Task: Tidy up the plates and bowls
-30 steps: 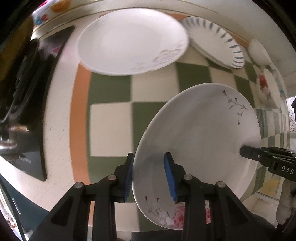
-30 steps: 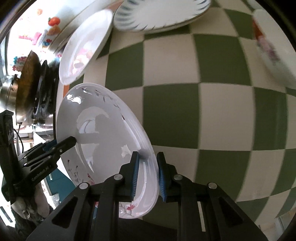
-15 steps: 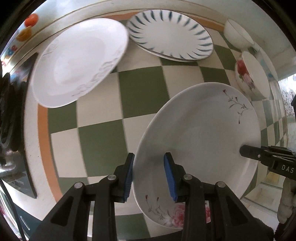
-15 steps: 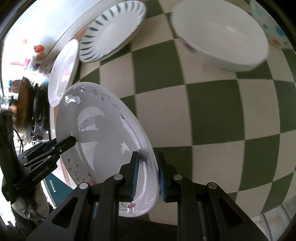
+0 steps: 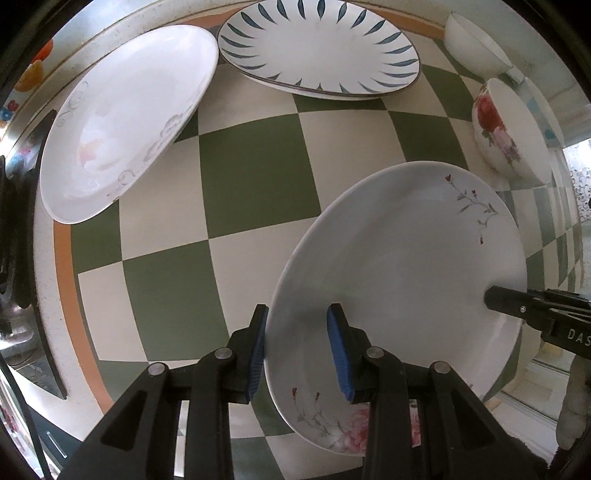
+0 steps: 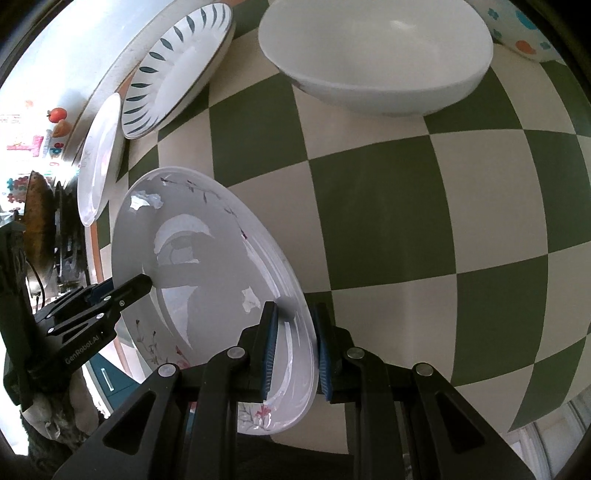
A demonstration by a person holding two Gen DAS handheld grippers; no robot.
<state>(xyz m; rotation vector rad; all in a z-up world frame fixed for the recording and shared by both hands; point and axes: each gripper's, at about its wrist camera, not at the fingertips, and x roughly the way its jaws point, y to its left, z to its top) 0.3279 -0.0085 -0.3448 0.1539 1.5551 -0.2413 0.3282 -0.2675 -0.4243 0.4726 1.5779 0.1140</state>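
Note:
A white plate with pink flowers and thin twigs [image 5: 406, 266] hangs tilted above the green-and-cream checked tablecloth [image 5: 258, 184]. My left gripper [image 5: 297, 347] is shut on its near rim, one blue pad on each face. My right gripper [image 6: 293, 343] is shut on the opposite rim of the same plate [image 6: 207, 273]. Each gripper shows in the other's view: the right gripper's fingertips [image 5: 495, 295] at the plate's far edge, the left gripper's fingertips [image 6: 142, 284] at the plate's left edge.
On the table lie a white plate with grey scrolls [image 5: 122, 122], a blue-leaf plate [image 5: 317, 51], a plain white bowl [image 6: 376, 55] and a rose-painted bowl [image 5: 509, 133]. A dotted bowl [image 6: 524, 29] sits far right. A stove with a pan [image 6: 37, 221] borders the table's left edge.
Both grippers carried the flowered plate across the table, still gripped the same way. The bowls have come into view, and the scroll plate and blue-leaf plate slid leftward in both views.

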